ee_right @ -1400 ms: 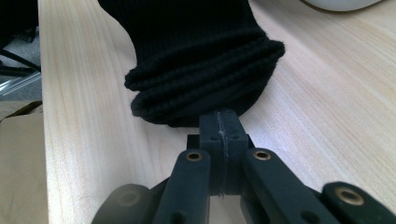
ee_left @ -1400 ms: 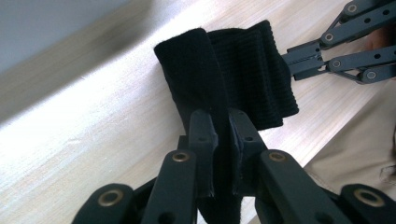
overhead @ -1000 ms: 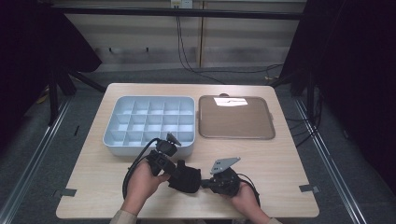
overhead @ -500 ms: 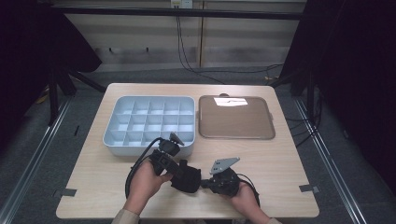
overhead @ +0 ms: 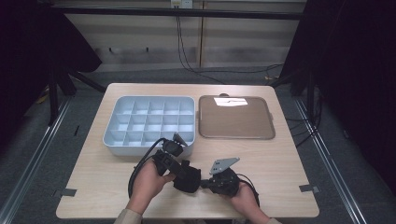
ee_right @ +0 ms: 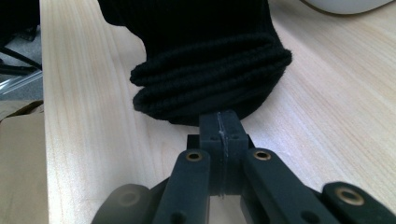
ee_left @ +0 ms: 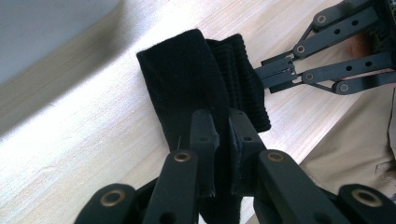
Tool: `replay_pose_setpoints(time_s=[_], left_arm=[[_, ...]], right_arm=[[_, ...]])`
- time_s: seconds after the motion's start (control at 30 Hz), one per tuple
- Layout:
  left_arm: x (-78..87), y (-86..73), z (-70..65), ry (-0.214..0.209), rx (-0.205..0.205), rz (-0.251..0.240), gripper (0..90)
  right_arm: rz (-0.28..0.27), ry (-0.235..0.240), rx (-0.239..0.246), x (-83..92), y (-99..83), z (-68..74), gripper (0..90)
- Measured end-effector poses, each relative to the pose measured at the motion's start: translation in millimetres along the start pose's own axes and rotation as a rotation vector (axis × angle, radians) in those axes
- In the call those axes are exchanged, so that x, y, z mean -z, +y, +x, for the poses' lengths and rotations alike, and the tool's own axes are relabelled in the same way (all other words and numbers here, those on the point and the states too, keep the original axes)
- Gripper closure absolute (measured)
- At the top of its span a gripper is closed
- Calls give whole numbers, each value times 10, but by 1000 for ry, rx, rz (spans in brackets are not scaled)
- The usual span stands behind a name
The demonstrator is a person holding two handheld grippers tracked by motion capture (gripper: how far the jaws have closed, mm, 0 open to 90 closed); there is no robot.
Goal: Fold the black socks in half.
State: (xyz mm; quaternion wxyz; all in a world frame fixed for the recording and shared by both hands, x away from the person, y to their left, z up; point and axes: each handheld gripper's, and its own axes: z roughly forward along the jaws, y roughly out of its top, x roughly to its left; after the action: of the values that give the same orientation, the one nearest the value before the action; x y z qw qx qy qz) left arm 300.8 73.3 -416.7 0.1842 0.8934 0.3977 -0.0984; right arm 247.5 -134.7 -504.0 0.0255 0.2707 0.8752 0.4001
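The black sock's (ee_right: 205,56) upper part is cut off by the right gripper view's edge.

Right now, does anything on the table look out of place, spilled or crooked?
Nothing stands out. The divided bin and brown tray sit square, side by side; the folded black cloth is pinched between the left gripper and right gripper.

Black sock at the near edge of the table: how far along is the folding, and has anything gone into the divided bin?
Done: the black sock already lies folded into a thick bundle. In hand: the left claw is shut on the fabric and the right claw on its ribbed cuff edge, near the table's front. Left: the divided bin and brown tray hold no sock, so placing probably remains.
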Motion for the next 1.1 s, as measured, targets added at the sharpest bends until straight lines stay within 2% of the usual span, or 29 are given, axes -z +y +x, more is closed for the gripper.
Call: replay_pose_setpoints(time_s=[0.37,0.7,0.97,1.0,1.1], left_arm=[[4,-20,-3,-1,1,-3,826],[-27,31,-39,-8,-19,1,825],[-70,55,-73,-16,-11,-3,825],[-71,58,-66,-18,-21,4,826],[-97,56,-75,-22,-4,-6,825]], right_arm=[[-5,1,5,-8,2,2,900],[-9,1,4,-14,3,7,899],[-9,-2,2,-14,2,6,899],[-9,-2,3,-14,1,7,900],[-14,0,8,-18,-2,5,899]])
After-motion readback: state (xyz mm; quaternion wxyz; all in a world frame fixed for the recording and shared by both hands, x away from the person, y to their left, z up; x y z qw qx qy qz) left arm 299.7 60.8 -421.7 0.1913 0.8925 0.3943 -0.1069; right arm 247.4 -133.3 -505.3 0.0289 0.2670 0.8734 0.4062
